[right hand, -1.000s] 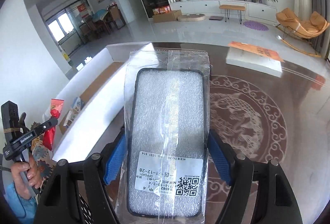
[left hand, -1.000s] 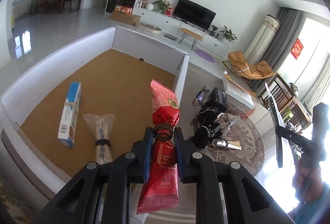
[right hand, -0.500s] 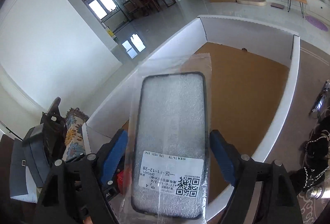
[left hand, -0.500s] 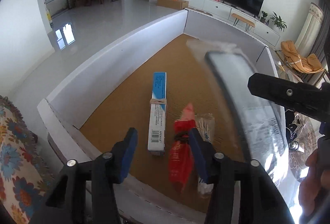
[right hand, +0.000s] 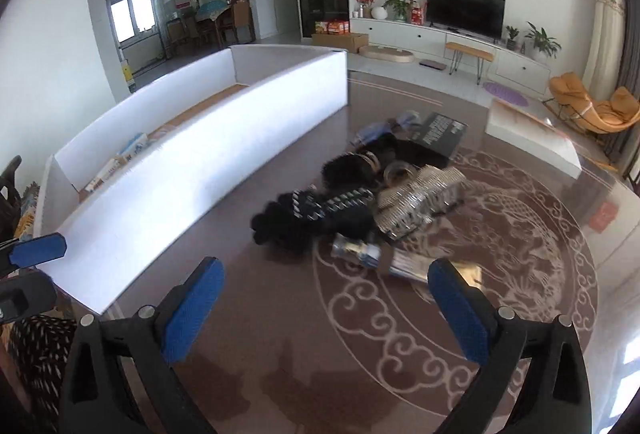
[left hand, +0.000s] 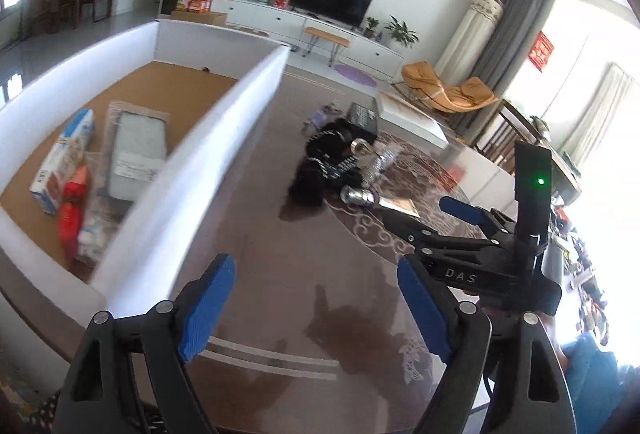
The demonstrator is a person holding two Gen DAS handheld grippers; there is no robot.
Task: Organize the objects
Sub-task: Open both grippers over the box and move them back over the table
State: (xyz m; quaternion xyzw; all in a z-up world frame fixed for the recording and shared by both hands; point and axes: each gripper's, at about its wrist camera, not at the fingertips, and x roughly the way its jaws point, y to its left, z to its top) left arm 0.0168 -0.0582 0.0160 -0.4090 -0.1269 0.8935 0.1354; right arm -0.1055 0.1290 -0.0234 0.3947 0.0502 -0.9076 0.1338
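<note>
My left gripper point(left hand: 316, 306) is open and empty above the brown table, right of the white box point(left hand: 224, 138). In the box lie the red snack packet point(left hand: 72, 210), the bagged phone case point(left hand: 136, 150) and a blue-white carton point(left hand: 64, 158). My right gripper point(right hand: 324, 310) is open and empty, facing a pile on the table: black fuzzy items point(right hand: 316, 218), a sparkly silver purse point(right hand: 420, 202), a silver tube point(right hand: 360, 250). The right gripper also shows in the left wrist view point(left hand: 436, 230).
A dark booklet point(right hand: 440, 132) and a flat white box point(right hand: 532, 142) lie behind the pile. The white box's long wall point(right hand: 192, 170) stands left of the pile. The table point(right hand: 500, 314) has a round scroll pattern.
The red packet and the phone case now lie in the box. Both grippers have opened, left the box and swung right over the table toward the pile.
</note>
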